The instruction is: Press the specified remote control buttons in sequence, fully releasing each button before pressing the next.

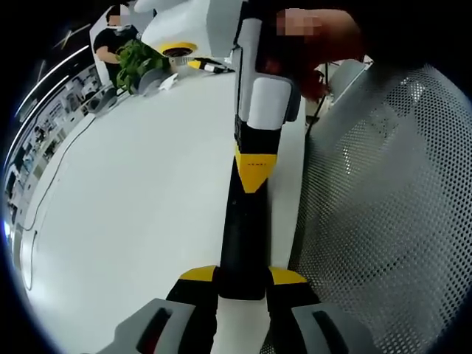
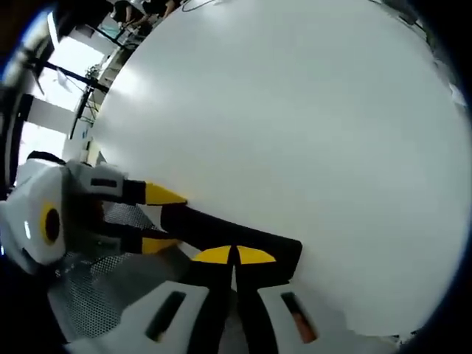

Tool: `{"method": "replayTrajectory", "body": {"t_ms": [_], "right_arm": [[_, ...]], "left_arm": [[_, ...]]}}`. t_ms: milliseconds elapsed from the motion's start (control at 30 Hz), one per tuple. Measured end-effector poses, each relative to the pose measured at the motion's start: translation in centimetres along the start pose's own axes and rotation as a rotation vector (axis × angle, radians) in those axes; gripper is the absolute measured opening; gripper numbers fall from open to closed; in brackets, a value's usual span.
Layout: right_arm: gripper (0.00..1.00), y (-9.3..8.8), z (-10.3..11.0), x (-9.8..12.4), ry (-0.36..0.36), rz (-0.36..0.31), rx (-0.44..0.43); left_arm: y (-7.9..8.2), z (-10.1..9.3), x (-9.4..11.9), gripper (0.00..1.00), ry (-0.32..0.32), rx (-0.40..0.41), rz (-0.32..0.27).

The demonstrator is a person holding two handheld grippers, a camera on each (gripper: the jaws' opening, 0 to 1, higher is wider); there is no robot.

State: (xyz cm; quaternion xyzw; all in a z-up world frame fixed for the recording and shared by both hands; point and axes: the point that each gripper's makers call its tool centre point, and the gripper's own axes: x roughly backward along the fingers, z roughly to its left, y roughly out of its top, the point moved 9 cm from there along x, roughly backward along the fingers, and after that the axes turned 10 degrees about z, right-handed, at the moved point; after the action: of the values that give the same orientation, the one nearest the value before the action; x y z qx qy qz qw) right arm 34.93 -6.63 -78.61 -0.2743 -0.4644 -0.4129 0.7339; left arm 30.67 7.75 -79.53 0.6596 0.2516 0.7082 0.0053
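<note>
While the left tongs (image 1: 242, 284) rise from the bottom of the left gripper view, their 2 yellow-tipped jaws stand on either side of the near end of a long black remote control (image 1: 245, 221) and touch it, so they are closed on it. That remote lies lengthwise on the white worktop (image 1: 147, 192), close to its edge, with a perforated grey mesh surface (image 1: 391, 192) just beside that edge. At the remote's far end the right tongs (image 1: 255, 171) come down from above, their yellow tip pressed together and resting on the black body; a hand (image 1: 324, 37) holds this tool near the top of the view. Farther off on the worktop sit a green plant (image 1: 136, 63) and a yellow roll of tape (image 1: 177, 50), and a thin cable (image 1: 59, 158) runs along the left side. From the right gripper view, the right tongs (image 2: 234, 256) show 2 yellow tips drawn tight together with no gap, touching the top of the remote control (image 2: 236, 240). At the remote's other end, the left tongs (image 2: 158, 217) reach in from the left, 1 jaw on each side of it. No buttons can be made out on the remote.
</note>
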Motion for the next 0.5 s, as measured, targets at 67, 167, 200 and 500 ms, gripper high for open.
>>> {"method": "replayTrajectory", "body": {"t_ms": [67, 167, 200, 500], "right_arm": [[0.0, -0.01, -0.12, 0.05, 0.017, -0.001, -0.024], [0.0, -0.02, -0.01, 0.0, 0.013, -0.001, -0.017], [0.0, -0.04, 0.08, -0.01, 0.009, -0.002, -0.015], [0.0, -0.1, 0.21, 0.12, -0.002, -0.002, -0.026]], "left_arm": [[-0.02, 0.0, 0.0, 0.25, -0.001, 0.001, -0.002], [-0.01, -0.01, 0.01, 0.25, -0.002, -0.002, -0.003], [0.0, 0.0, 0.0, 0.25, -0.002, -0.004, -0.003], [0.0, 0.01, 0.02, 0.25, -0.003, -0.006, -0.004]]}}
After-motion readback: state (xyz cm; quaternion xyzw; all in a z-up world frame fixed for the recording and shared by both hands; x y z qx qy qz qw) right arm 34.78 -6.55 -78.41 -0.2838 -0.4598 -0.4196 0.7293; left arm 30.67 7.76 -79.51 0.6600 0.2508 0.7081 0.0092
